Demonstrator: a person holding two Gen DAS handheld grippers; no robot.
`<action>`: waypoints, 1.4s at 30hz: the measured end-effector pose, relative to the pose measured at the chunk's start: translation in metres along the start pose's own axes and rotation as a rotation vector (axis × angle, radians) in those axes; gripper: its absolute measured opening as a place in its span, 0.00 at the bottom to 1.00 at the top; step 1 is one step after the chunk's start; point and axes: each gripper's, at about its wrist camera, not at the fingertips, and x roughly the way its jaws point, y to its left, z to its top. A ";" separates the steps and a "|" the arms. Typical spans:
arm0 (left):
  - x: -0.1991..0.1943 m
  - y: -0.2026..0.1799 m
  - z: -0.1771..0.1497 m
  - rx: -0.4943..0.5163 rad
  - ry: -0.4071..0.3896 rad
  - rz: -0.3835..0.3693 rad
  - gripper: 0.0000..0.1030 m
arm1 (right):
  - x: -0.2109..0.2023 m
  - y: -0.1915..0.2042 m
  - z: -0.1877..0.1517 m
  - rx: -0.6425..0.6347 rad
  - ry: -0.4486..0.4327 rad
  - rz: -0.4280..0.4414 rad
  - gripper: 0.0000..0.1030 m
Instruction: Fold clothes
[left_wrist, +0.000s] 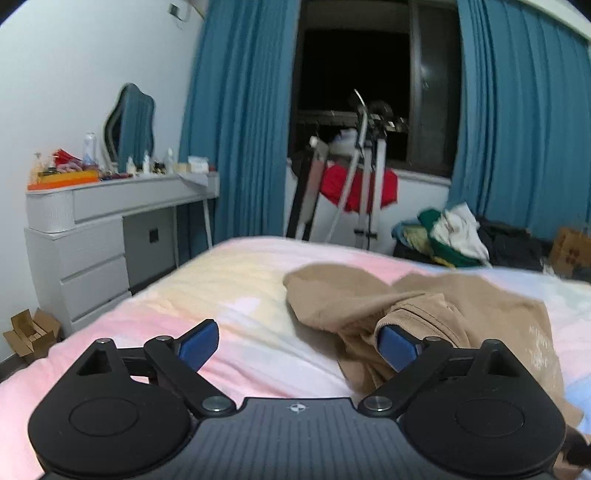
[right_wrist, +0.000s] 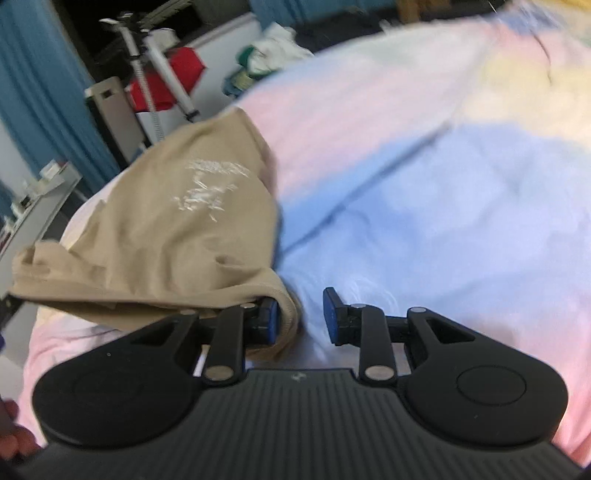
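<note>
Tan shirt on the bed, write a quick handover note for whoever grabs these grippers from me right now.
Left gripper: open, holding nothing; one of its fingers sits against a bunched edge of the tan shirt.
Right gripper: open, a hem of the shirt draped over one of its fingers, not clamped.
The shirt lies crumpled on the pastel bedspread, its printed side showing in the right wrist view.
Done: no fold visible yet.
Left: probably spread the shirt flat first, then fold it. A pile of other clothes sits beyond the bed.
</note>
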 end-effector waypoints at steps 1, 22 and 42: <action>0.003 -0.004 -0.003 0.022 0.007 -0.007 0.90 | 0.000 -0.001 -0.001 0.013 0.006 0.001 0.28; 0.017 -0.033 -0.011 0.096 -0.084 -0.148 0.20 | -0.003 0.010 -0.014 -0.077 -0.008 -0.050 0.27; -0.189 0.026 0.248 -0.028 -0.568 -0.249 0.05 | -0.260 0.131 0.160 -0.282 -0.706 0.214 0.07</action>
